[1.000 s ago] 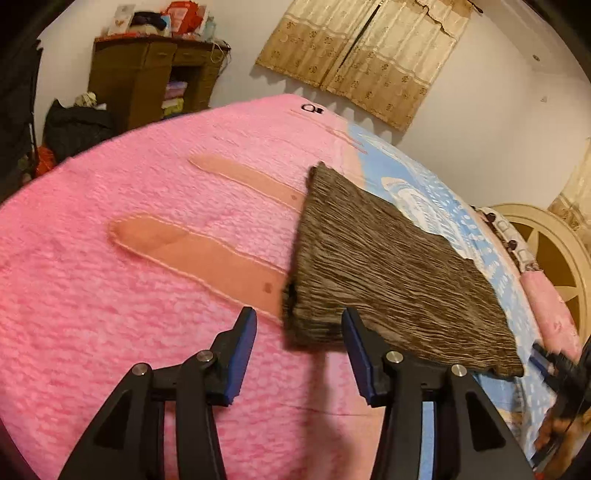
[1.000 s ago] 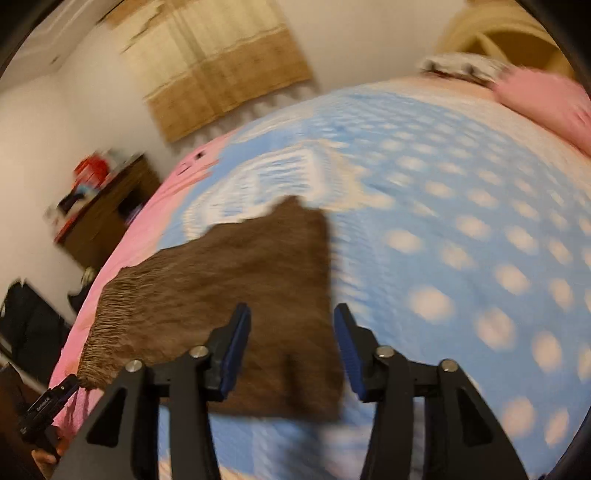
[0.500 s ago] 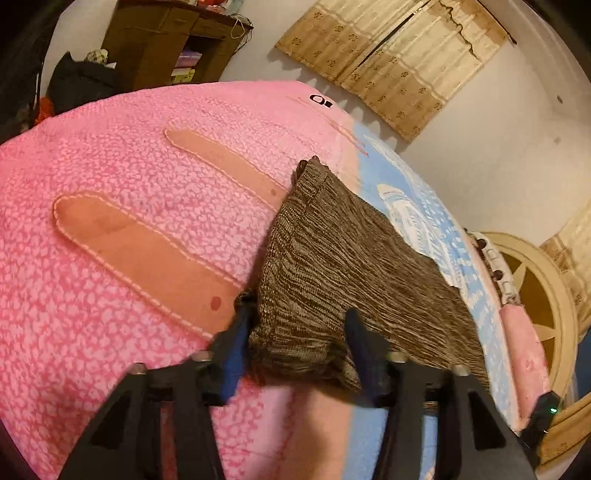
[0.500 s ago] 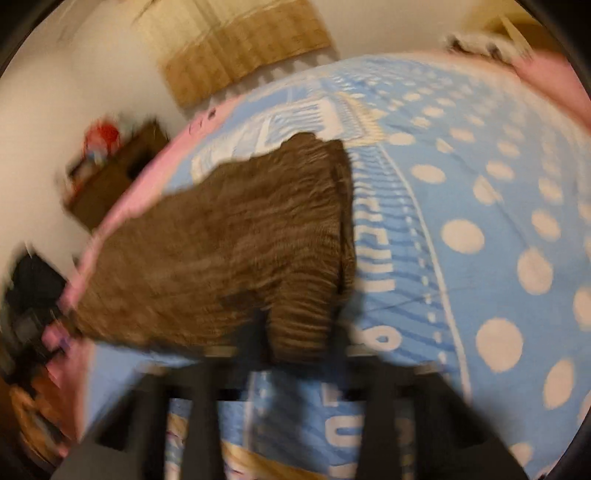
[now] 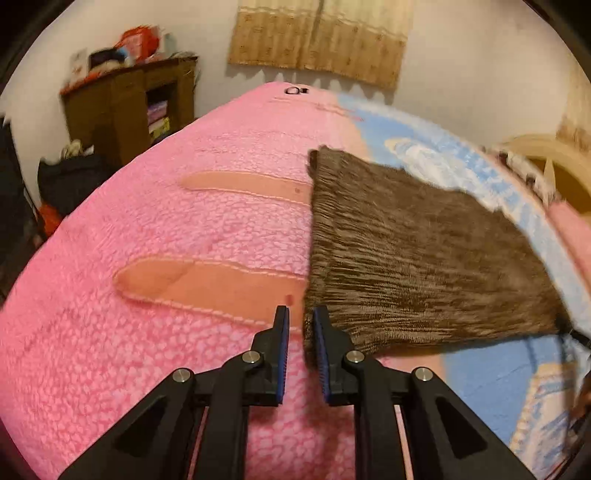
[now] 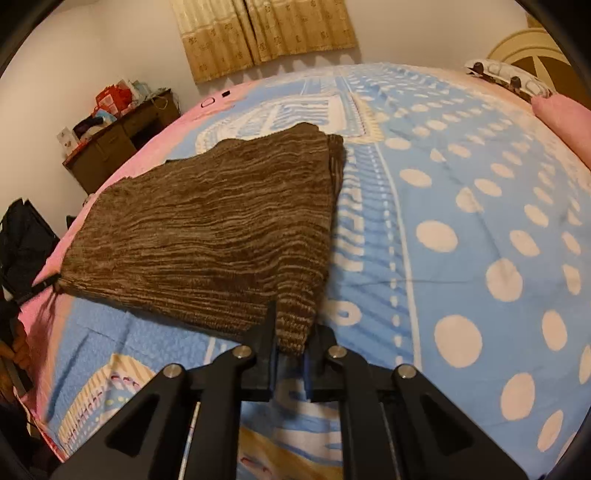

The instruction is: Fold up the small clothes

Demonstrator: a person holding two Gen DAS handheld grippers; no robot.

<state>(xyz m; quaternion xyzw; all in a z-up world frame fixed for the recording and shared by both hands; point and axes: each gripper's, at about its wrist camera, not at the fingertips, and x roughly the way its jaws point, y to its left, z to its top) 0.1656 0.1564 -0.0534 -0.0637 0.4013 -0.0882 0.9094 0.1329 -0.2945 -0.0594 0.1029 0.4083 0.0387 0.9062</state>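
Note:
A brown striped knit garment (image 5: 406, 258) lies flat across the bed, half on the pink blanket (image 5: 147, 302) and half on the blue dotted cover (image 6: 480, 229). My left gripper (image 5: 300, 321) holds its near left corner. The jaws are still closing, and the cloth edge sits between the pads against the right one. My right gripper (image 6: 291, 332) is shut on the near right corner of the garment (image 6: 207, 229), with cloth bunched between its pads. The near edge is stretched between the two grippers, slightly raised above a shadow.
A wooden cabinet (image 5: 129, 107) with clutter on top stands by the far wall, with a dark bag (image 5: 70, 177) beside it. Curtains (image 6: 258, 29) hang behind the bed. A pink pillow (image 6: 561, 114) and a cream headboard (image 5: 554, 166) are at the right.
Both grippers went from wide open around the garment's near corners to nearly shut on them. Both wrists rolled, and the near edge now stands taut between them.

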